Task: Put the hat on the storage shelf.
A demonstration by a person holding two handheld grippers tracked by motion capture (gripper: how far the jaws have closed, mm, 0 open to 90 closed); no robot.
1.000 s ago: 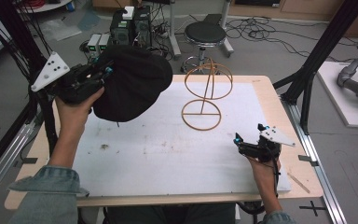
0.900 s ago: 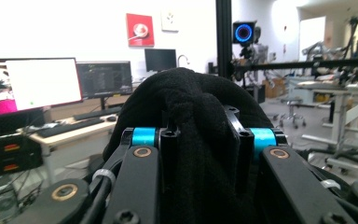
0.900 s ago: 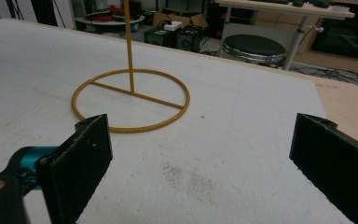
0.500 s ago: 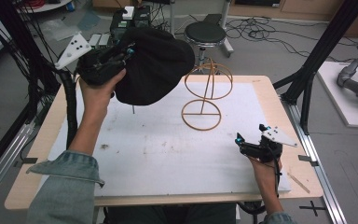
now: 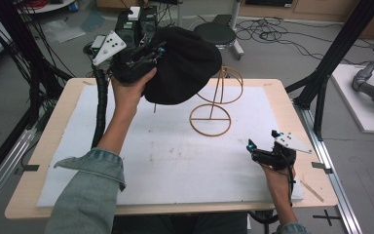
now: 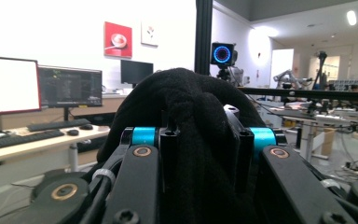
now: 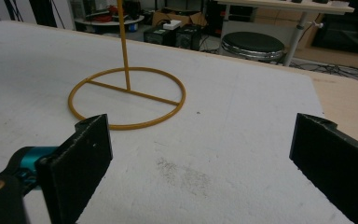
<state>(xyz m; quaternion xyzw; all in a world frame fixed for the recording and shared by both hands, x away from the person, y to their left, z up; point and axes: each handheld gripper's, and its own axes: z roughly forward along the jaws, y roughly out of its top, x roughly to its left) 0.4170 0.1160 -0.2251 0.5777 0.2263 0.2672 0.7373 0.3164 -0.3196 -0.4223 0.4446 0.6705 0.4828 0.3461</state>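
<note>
The left gripper [image 5: 151, 56], clamped on the black hat [image 5: 185, 68] above the yellow stand [image 5: 216, 105], may snag and tip it, while the right gripper [image 5: 263, 148] sits open.

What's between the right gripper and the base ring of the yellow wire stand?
Nothing: in the right gripper view, bare white mat runs from the open right gripper to the yellow wire stand. The high view agrees.

Left gripper [image 5: 148, 56] raised, fingers clamped, right gripper [image 5: 263, 148] low, fingers apart
</note>
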